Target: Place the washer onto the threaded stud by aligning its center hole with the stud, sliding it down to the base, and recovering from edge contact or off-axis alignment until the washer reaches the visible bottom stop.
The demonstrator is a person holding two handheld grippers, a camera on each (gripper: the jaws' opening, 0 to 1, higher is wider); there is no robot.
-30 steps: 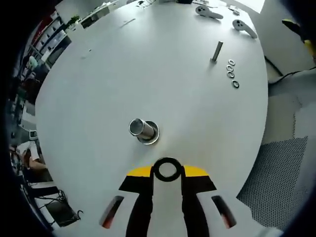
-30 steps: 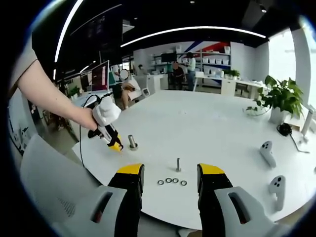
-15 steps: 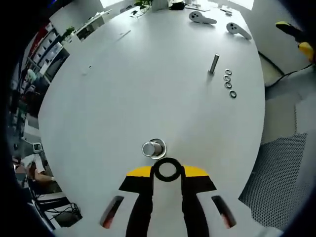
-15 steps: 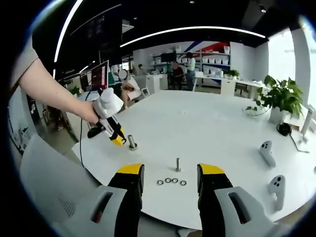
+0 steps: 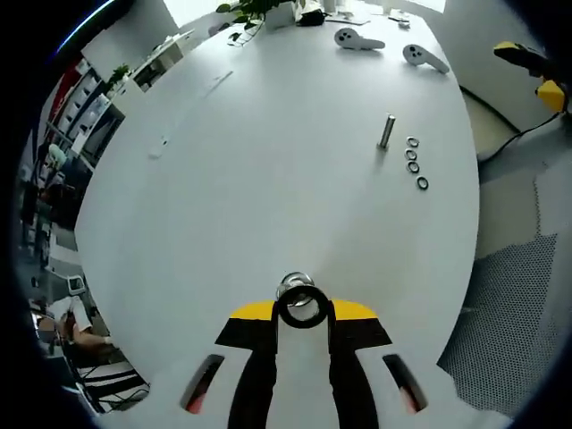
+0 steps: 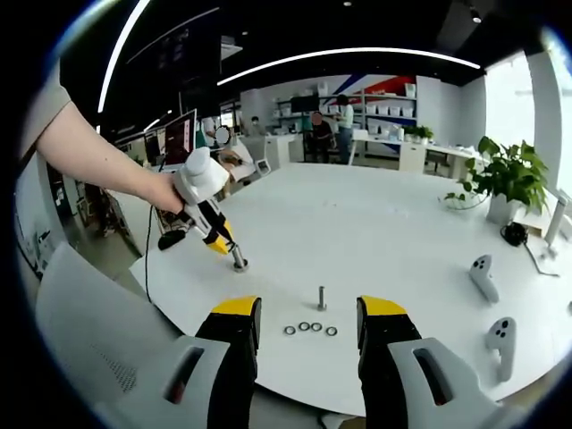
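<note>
My left gripper [image 5: 302,309] is shut on a black washer [image 5: 279,309], held flat between its yellow-tipped jaws. The metal stud [image 5: 293,284] stands on the white table right under the washer, its top showing at the ring's far edge and through the hole. In the right gripper view, a hand holds the left gripper [image 6: 217,238] tilted down over that stud [image 6: 239,259], just above its top. My right gripper [image 6: 310,332] is open and holds nothing, near the table's front edge.
A thinner stud [image 5: 387,131] stands beside a row of several loose washers [image 5: 416,162], just beyond my right jaws: stud [image 6: 321,298], washers [image 6: 311,328]. Two white controllers [image 5: 357,38] lie farther off. A potted plant [image 6: 509,174] and a person's forearm [image 6: 98,161] are in view.
The left gripper has carried the washer over the stud, which went from ahead of the jaws to directly under the ring. The right gripper has stayed put.
</note>
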